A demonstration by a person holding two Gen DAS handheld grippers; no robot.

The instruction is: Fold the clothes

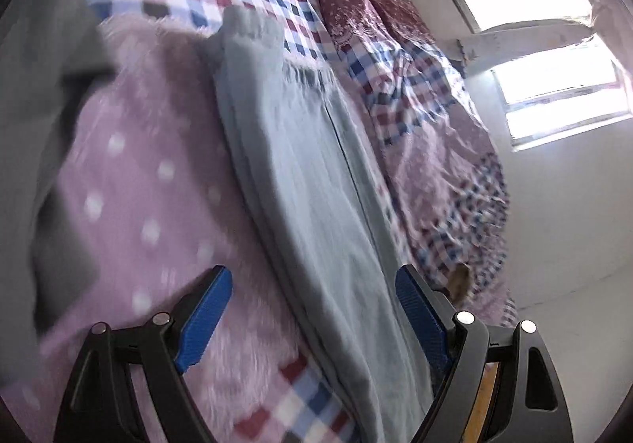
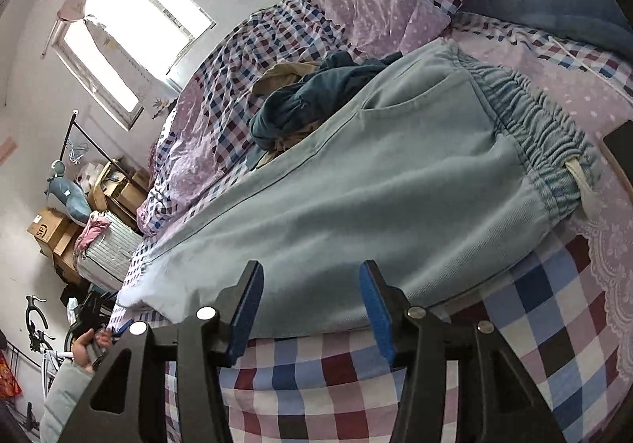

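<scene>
The pale blue-grey denim trousers with a gathered elastic waistband [image 2: 395, 174] are lying flat along the bed, one leg already laid over the other so that the garment is resting as a single long strip; the waistband is sitting toward the headboard end and the frayed hems [image 1: 253, 27] toward the far end in the left wrist view; that lengthwise halving looks done, while the crosswise folds that would shorten the strip appear still to be made. Beyond the trousers a crumpled pile of dark teal and tan garments [image 2: 300, 103] is waiting unfolded, so much of the task seems left. The right claw [image 2: 312, 308] is hovering just over the near edge of the trousers, its blue pads apart and gripping nothing; the left claw [image 1: 314, 318] is spread wide astride the strip, also pinching nothing. Underneath, the checked red, blue and white bedspread with lilac dotted panels [image 2: 534, 316] is carrying everything.
</scene>
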